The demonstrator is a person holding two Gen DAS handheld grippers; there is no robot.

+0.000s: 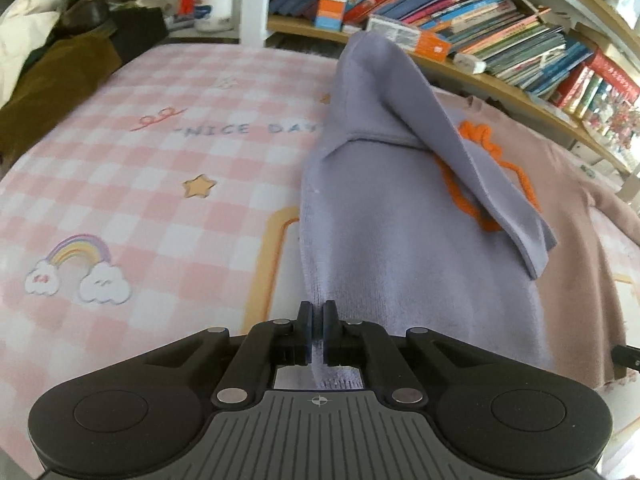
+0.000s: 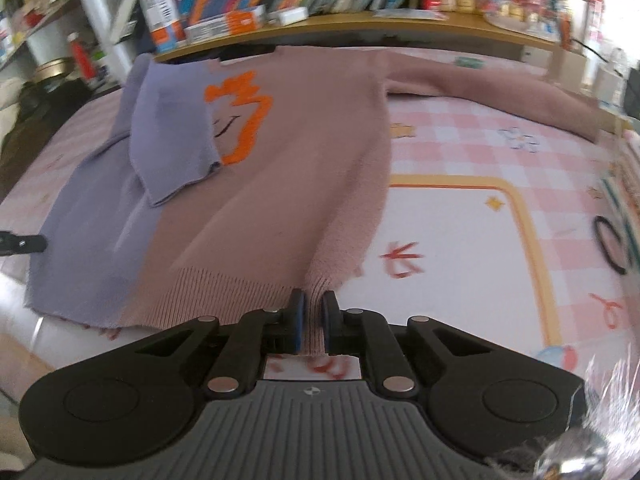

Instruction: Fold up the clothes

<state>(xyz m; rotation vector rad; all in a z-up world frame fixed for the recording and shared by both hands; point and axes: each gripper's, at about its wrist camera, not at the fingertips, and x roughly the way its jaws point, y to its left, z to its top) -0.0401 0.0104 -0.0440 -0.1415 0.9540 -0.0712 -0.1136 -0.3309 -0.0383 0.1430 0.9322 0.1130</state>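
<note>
While the sweater (image 2: 280, 168) lies spread on the checked mat (image 1: 160, 168), hem toward the cameras and neck toward the bookshelf (image 1: 500, 40), both near corners are being pinched. Going L to R.

Far L: a brown garment (image 1: 60, 72) is heaped off the mat's edge, not in play.

L gripper (image 1: 319, 332): closed on the lilac hem corner, knit bunched between the pads, w/ a bit of ribbing poking out behind them. The lilac side has been brought inward so its edge runs roughly straight away from the jaws. The lilac sleeve (image 1: 460, 168) is laid diagonally back over the chest, cuff pointing down and R, part-covering the orange motif (image 1: 480, 216). Probably tucked there so it stays inside the fold.

Middle: the body's long axis runs hem-to-neck, away from the person; lilac panel on the L, pink on the R, flat against the mat apart from the lifted corners.

R gripper (image 2: 314, 320): clamped on the pink ribbed hem corner, cloth puckered up into a ridge at the pads. Looks like the hold is meant for carrying that side over or the hem up; which one can't be told. The pink sleeve (image 2: 500, 92) is stretched out sideways to the R, pointing off toward the mat's far R edge, not tucked.

Far R: a black hair tie (image 2: 608, 248) rests on the mat, well apart from the sweater.
</note>
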